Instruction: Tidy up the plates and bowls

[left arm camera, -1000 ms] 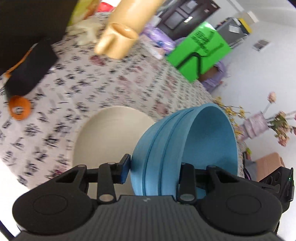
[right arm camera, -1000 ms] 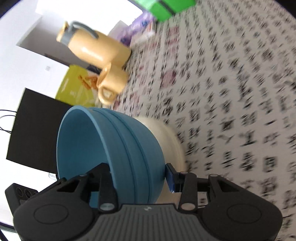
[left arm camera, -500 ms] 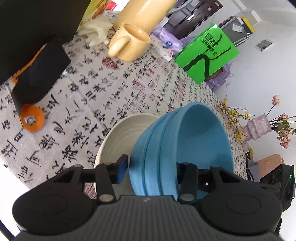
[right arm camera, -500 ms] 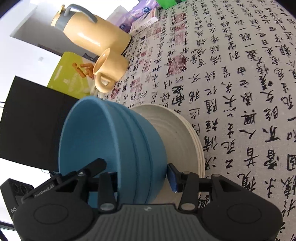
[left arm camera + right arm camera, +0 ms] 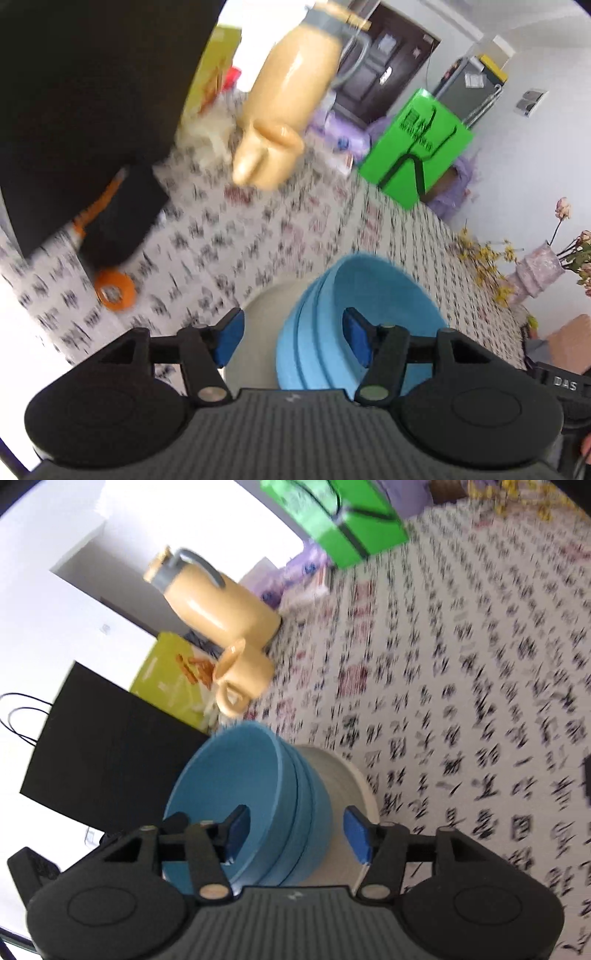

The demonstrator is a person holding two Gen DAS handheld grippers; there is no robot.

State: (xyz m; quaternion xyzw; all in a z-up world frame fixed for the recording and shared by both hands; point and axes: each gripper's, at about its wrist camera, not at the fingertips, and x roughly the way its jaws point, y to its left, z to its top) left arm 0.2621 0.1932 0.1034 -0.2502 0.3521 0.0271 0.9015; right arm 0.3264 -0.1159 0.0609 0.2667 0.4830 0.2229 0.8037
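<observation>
A stack of blue bowls (image 5: 354, 325) is seen set down on a stack of cream plates (image 5: 343, 779), bowls nested above the wider plates, apparently so that the dishes share one footprint. Nearest each lens, the left gripper (image 5: 291, 339) and the right gripper (image 5: 297, 829) are shown with jaws that have just been opening; the bowls' rim is straddled on opposite sides, but the blue pads stand clear of it, so nothing is gripped and the stack is judged to have been released. Beyond the dishes, a patterned tablecloth (image 5: 461, 664) is spread, motion-blurred. Farther back, a yellow mug (image 5: 240, 681) is seen just in front of a yellow jug (image 5: 218, 609), beside a black paper bag (image 5: 107, 749). A green box (image 5: 417, 147) is seen at the table's far edge.
</observation>
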